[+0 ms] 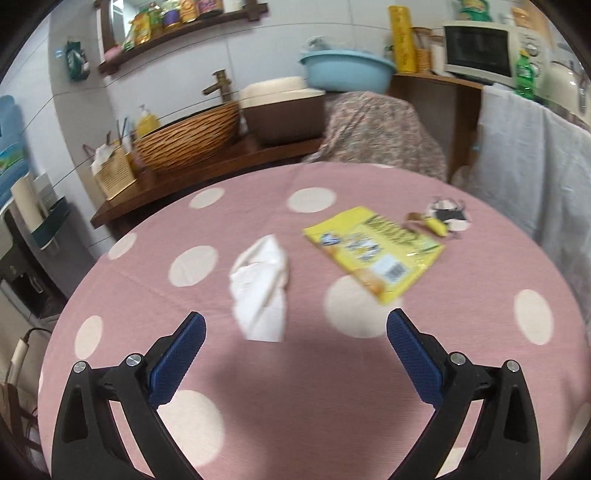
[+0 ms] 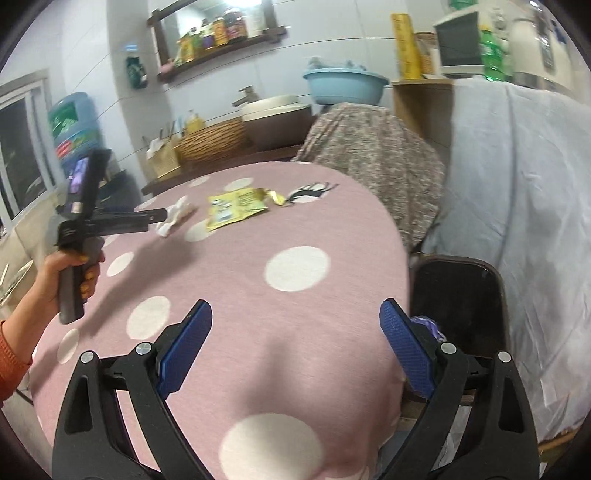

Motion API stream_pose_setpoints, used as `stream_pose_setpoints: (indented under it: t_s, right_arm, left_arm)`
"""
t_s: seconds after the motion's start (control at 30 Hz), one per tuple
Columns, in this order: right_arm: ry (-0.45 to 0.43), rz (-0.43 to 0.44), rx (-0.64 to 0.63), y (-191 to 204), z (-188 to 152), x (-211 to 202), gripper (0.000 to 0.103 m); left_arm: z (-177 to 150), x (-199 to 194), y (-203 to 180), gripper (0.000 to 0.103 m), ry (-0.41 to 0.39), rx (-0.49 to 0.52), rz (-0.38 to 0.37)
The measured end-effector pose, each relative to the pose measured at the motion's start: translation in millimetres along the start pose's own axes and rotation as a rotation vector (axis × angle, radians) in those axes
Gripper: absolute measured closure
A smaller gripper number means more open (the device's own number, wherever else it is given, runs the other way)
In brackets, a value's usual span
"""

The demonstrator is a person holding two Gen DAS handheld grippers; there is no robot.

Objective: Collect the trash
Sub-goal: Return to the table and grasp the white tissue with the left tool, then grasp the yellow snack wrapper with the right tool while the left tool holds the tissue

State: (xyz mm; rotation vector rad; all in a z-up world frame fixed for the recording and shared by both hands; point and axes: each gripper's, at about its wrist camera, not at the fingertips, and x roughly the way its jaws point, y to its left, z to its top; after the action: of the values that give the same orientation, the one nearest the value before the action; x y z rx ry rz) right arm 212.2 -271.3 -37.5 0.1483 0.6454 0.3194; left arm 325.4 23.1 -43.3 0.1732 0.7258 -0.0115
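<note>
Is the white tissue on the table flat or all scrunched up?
Scrunched up. The white tissue lies crumpled in folds on the pink dotted tablecloth.

In the left wrist view, motion blur softens the yellow snack packet [image 1: 373, 253] at centre right, so its print cannot be read. The small wrapper [image 1: 441, 218] beyond it is too smeared to identify. In the right wrist view, the dark bin [image 2: 458, 295] at lower right is partly hidden behind the table [image 2: 295, 369] edge, its contents unclear. The person's hand [image 2: 74, 273] at the left edge is cut off at the orange sleeve [image 2: 11, 354]. Shelf bottles [image 2: 214, 33] at the top are unreadable.
</note>
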Motion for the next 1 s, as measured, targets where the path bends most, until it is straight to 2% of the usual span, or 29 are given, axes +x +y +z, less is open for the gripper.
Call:
stream_pose_setpoints:
  t_s: [0.1, 0.23, 0.27, 0.37, 0.43, 0.5, 0.6, 0.7, 0.87, 1.0]
  right_arm:
    - [0.016, 0.022, -0.025, 17.2, 2.5, 3.9, 0.012]
    - [0.03, 0.034, -0.074, 38.6, 6.2, 8.1, 0.012]
    - [0.035, 0.036, -0.085, 42.4, 7.7, 10.0, 0.012]
    - [0.048, 0.039, -0.11, 52.0, 14.1, 15.5, 0.012]
    - [0.051, 0.044, -0.12, 55.8, 19.1, 18.7, 0.012]
    - [0.054, 0.051, -0.127, 59.8, 23.9, 22.4, 0.012]
    - [0.056, 0.057, -0.131, 64.3, 31.0, 29.8, 0.012]
    - [0.067, 0.078, -0.131, 68.5, 38.0, 39.2, 0.012]
    - [0.084, 0.095, -0.142, 79.4, 49.3, 64.3, 0.012]
    - [0.096, 0.077, -0.159, 87.5, 64.2, 93.3, 0.012]
  left_arm:
    - [6.9, 22.4, 10.7, 0.016, 0.042, 0.012, 0.022]
    - [17.3, 53.6, 13.7, 0.023, 0.091, 0.022, 0.006]
    - [19.9, 60.5, 13.7, 0.029, 0.104, 0.021, 0.014]
    - [25.5, 78.4, 14.7, 0.038, 0.136, 0.025, 0.011]
    - [27.8, 87.3, 19.4, 0.048, 0.153, 0.012, 0.018]
    - [28.0, 88.4, 23.5, 0.067, 0.159, -0.01, 0.013]
    - [25.4, 85.4, 41.1, 0.084, 0.153, -0.077, -0.006]
    - [22.5, 74.9, 52.7, 0.09, 0.133, -0.112, -0.013]
    - [16.8, 50.7, 67.6, 0.091, 0.088, -0.142, -0.032]
    - [10.4, 23.5, 74.9, 0.091, 0.049, -0.15, -0.064]
